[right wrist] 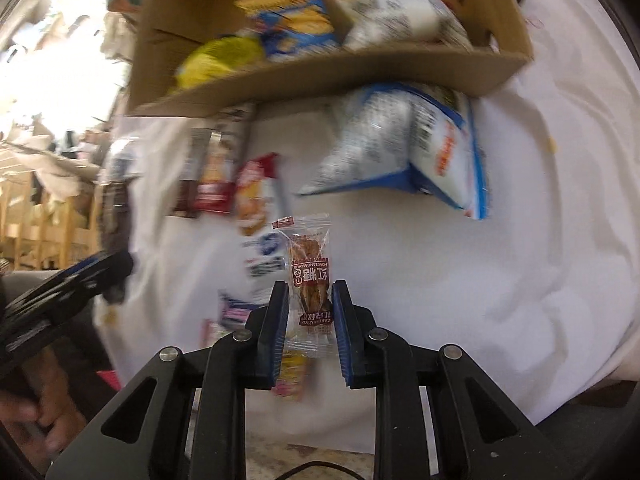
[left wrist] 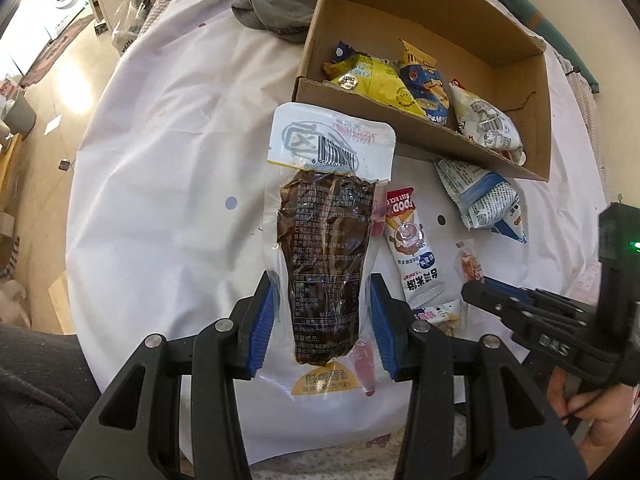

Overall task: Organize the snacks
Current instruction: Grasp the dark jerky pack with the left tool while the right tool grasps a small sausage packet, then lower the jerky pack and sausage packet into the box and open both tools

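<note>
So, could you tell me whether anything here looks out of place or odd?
Mildly: a grey cloth lies crumpled on the table beside the cardboard box, among snacks. Otherwise loose packets, like the blue-and-white bag, simply wait outside the box; nothing looks spilled or torn.

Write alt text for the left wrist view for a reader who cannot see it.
The left gripper holds a clear vacuum pack of dark brown food between its blue-padded fingers, above a white tablecloth. Beyond it, an open cardboard box holds yellow, blue and white snack bags, with more packets lying loose beside it on the cloth.
</note>
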Demonstrator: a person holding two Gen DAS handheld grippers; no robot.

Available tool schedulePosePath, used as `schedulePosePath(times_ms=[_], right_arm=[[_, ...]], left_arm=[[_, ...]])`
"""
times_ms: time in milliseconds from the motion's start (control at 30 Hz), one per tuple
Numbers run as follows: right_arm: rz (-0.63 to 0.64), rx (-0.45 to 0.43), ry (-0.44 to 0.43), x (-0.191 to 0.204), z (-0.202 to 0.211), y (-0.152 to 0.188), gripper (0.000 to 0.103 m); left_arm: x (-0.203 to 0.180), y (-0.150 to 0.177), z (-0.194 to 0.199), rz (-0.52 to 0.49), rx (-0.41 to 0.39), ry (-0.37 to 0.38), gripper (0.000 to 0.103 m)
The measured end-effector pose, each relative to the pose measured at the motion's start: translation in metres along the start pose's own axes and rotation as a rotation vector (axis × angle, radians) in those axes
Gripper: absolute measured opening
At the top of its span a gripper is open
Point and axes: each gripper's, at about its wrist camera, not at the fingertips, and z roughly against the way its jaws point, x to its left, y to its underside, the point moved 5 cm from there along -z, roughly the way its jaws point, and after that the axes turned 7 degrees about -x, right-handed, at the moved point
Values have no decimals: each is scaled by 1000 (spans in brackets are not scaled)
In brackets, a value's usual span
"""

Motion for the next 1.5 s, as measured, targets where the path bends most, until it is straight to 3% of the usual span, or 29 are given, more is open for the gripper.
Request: schedulePosePath(times_ms=[100, 300, 433, 633, 867, 1167, 1300, 1433, 1500], right_arm=[[25, -55, -68, 19, 16, -4, 23], [22, -224, -182, 29, 58, -26, 23], [-10, -314, -217, 20, 77, -50, 23], [-40, -399, -213, 18, 93, -80, 23], [-56, -427, -195, 9, 104, -112, 23], [-50, -433, -136, -5, 85, -166, 23], [-85, -407, -126, -18, 66, -166, 23], [-91, -377, -104, -23, 51, -161, 23], [-76, -363, -96, -22, 46, -163, 23]], left_arm=[[2, 3, 11, 28, -16, 31, 40], [4, -18, 42, 13, -139, -4, 40], [3, -40, 61, 11, -218, -20, 40], [-2, -71, 70, -4, -257, -15, 40], [-15, -95, 65, -38, -269, -8, 40], [-50, -140, 42, -146, -315, 5, 41], [-50, -138, 12, -144, -316, 68, 41], [-43, -139, -9, -74, -258, 88, 41], [-46, -142, -12, -97, -269, 78, 41]])
